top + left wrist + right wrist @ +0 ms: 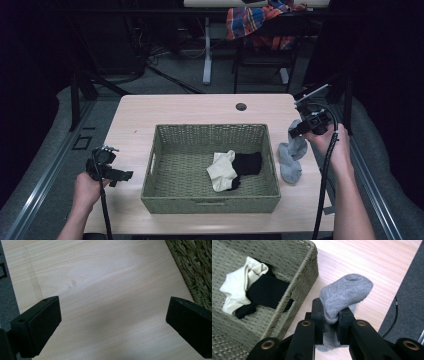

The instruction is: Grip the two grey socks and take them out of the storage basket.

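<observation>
A grey sock [342,293] is pinched between the jaws of my right gripper [331,322], its toe end standing up past them. From above, that right gripper [298,131] hangs over the table's right side beside the woven basket [165,197], and the grey sock [291,160] trails down onto the wood. Inside the basket lie a cream sock [222,170] and a black sock [248,162], overlapping. My left gripper [122,176] rests low at the table's left, jaws wide apart over bare wood [110,300] with nothing between them.
The basket's woven corner [197,272] lies just right of the left gripper. A cable hole [241,106] marks the table's far edge. Beyond stand a chair with a plaid cloth [260,22] and a table leg. Grey floor and a metal rail flank the table.
</observation>
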`<action>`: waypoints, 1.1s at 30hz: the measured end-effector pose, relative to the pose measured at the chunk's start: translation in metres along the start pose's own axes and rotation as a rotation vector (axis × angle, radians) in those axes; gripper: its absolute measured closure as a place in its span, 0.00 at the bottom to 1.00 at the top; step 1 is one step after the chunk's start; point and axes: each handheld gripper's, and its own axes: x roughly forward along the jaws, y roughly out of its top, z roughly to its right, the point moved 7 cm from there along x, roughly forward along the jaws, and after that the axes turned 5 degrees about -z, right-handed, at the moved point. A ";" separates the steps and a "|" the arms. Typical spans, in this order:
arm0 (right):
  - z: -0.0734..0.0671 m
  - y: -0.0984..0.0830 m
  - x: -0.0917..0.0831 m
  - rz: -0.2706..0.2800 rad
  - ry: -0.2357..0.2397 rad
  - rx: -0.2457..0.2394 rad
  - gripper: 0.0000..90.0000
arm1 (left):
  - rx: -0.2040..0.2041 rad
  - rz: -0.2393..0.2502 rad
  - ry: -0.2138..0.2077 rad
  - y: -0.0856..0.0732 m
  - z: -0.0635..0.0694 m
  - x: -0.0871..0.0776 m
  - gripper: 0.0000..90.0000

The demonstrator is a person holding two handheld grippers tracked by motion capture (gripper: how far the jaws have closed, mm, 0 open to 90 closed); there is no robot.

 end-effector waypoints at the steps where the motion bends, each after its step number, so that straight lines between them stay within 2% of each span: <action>1: 0.001 0.000 0.008 -0.015 -0.002 0.001 0.89 | 0.000 0.000 0.000 0.000 0.000 0.000 0.00; 4: 0.004 0.000 0.019 -0.046 -0.004 0.003 0.89 | -0.002 -0.001 -0.001 0.000 0.000 0.000 0.00; 6: 0.004 0.000 0.023 -0.046 -0.006 0.012 0.89 | -0.001 0.000 -0.001 0.000 0.000 0.001 0.00; 7: 0.005 -0.002 0.033 -0.079 0.001 0.008 0.89 | -0.003 -0.002 -0.002 0.000 0.000 0.001 0.00; 11: 0.010 -0.006 0.053 -0.128 -0.008 0.009 0.89 | 0.001 0.000 -0.001 0.000 0.000 0.000 0.00; 13: 0.011 -0.008 0.064 -0.129 -0.010 0.025 0.89 | 0.001 -0.001 0.000 0.000 0.000 0.000 0.00; 18: 0.016 -0.010 0.087 -0.138 -0.002 0.029 0.89 | 0.001 -0.001 -0.001 0.000 0.000 0.000 0.00; 19: 0.016 -0.010 0.091 -0.137 -0.019 0.034 0.89 | 0.001 -0.001 -0.001 0.000 0.000 0.000 0.00; 21: 0.018 -0.011 0.099 -0.141 -0.021 0.033 0.88 | 0.001 -0.001 0.000 0.000 0.000 0.000 0.00; 24: 0.022 -0.012 0.107 -0.137 -0.029 0.043 0.87 | 0.002 -0.002 -0.001 0.000 0.000 0.000 0.00; 27: 0.023 -0.014 0.114 -0.158 -0.037 0.035 0.85 | -0.001 -0.002 -0.001 0.000 0.000 0.000 0.00; 32: 0.026 -0.013 0.118 -0.151 -0.055 0.050 0.78 | -0.002 -0.002 -0.002 0.000 0.000 0.001 0.00; 33: 0.027 -0.013 0.120 -0.142 -0.053 0.069 0.70 | 0.000 -0.004 -0.003 0.000 0.000 0.001 0.00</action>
